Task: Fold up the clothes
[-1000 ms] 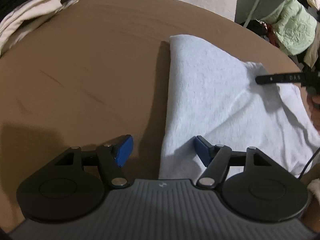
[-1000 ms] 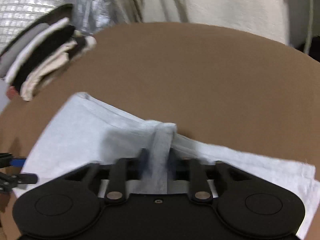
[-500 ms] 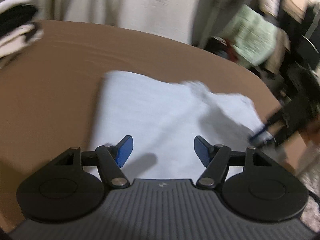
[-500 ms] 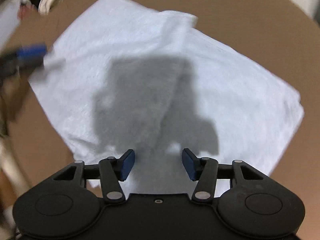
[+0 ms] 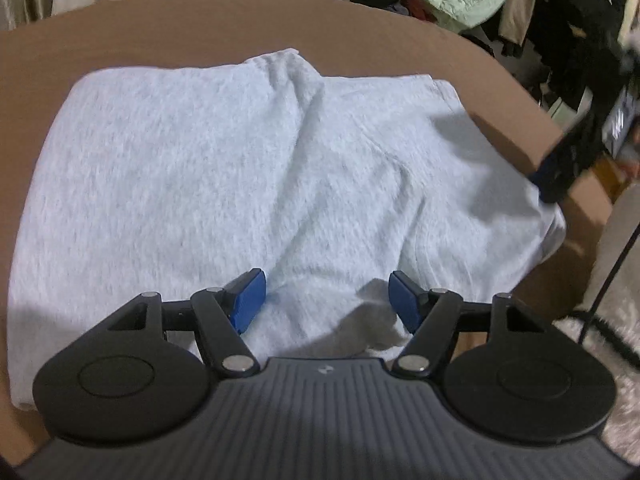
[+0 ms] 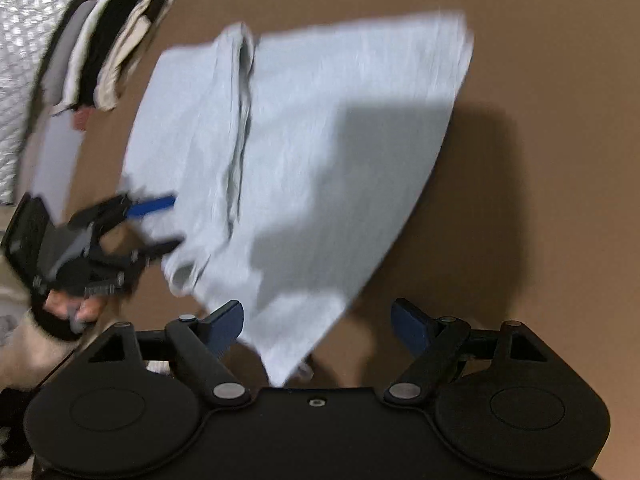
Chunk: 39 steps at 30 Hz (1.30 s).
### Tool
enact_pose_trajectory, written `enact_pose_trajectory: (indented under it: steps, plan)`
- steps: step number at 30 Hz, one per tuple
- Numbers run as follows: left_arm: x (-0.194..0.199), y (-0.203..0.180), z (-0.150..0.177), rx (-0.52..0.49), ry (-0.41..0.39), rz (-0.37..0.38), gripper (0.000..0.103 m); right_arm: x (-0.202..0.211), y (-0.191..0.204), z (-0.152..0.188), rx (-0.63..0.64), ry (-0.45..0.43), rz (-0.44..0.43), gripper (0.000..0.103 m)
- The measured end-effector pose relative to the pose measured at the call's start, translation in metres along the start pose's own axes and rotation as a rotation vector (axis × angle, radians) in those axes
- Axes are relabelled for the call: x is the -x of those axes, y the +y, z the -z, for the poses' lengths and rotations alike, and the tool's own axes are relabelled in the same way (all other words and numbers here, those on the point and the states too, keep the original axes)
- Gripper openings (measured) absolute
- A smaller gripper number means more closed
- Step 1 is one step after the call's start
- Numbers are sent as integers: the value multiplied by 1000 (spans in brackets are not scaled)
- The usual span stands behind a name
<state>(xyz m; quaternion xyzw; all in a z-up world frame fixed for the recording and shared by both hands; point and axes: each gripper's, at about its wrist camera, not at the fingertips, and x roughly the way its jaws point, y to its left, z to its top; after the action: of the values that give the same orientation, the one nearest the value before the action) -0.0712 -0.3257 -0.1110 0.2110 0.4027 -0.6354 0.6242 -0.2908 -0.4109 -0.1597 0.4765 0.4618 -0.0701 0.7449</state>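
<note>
**Grey garment folded on the brown table**

The pale grey garment (image 5: 256,184) lies folded on my brown table (image 5: 200,28), a raised seam ridge running down it, one corner pointing toward me. My left gripper (image 5: 324,300) hangs over its near edge, blue pads apart, pinching nothing. My right gripper (image 6: 318,324) is opening wide; the corner sits between its pads, untouched. Stacked clothes (image 6: 108,44) wait at the table's far edge.

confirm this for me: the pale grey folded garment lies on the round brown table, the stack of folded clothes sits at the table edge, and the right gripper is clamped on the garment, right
Not quite. The right gripper is not clamped: in the right wrist view its jaws are opening and the blue pads stand clear of the cloth. The pale grey folded garment does lie on the round brown table, with the stack of folded clothes at the edge.
</note>
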Motion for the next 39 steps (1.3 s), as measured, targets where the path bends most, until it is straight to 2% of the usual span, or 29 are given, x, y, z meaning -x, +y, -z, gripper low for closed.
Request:
enact_pose_trajectory:
  steps: [3,4,5,6,7,11,14,17,19,20,24,26,28,29,31,32,35,37,39]
  plan:
    - [-3,14,5,48,-13,34,68,-13,-21,7,-55,-61,-186,88]
    - [-4,15,5,56,-14,40,68,-15,-25,6,-71,-102,-233,79]
    - [-4,16,6,63,-17,45,68,-14,-28,4,-72,-149,-263,66]
    - [-4,16,6,69,-19,50,68,-14,-29,3,-65,-191,-280,31]
    - [-4,17,6,75,-22,55,68,-16,-26,0,-43,-224,-268,14]
    - [-4,19,7,94,-32,73,68,-11,-1,-11,65,-301,-237,14]
    - [0,23,6,115,-26,94,68,6,24,-24,116,-343,-268,13]
    - [7,33,2,162,-34,120,68,28,70,-42,220,-385,-293,13]
    - [20,47,0,208,-70,117,68,29,119,-58,323,-382,-302,13]
    - [27,54,-1,232,-89,116,68,25,144,-66,374,-372,-305,13]
    - [64,95,5,313,-163,21,68,-23,227,-103,516,-285,-272,13]
    - [79,117,13,376,-179,-22,68,-64,258,-125,533,-235,-217,13]
    - [87,138,24,444,-178,-54,68,-111,271,-142,499,-202,-127,19]
    - [87,145,28,471,-175,-49,68,-132,274,-148,479,-184,-89,21]
    - [85,159,36,527,-170,-38,68,-164,266,-155,428,-146,-43,34]
    - [82,162,39,552,-171,-7,68,-174,261,-157,402,-133,-40,36]
    - [74,159,32,558,-201,45,68,-165,239,-155,314,-128,-163,41]
    - [72,152,25,527,-238,61,68,-141,224,-152,244,-144,-277,52]
    - [69,142,19,484,-265,63,68,-110,213,-140,206,-189,-357,58]
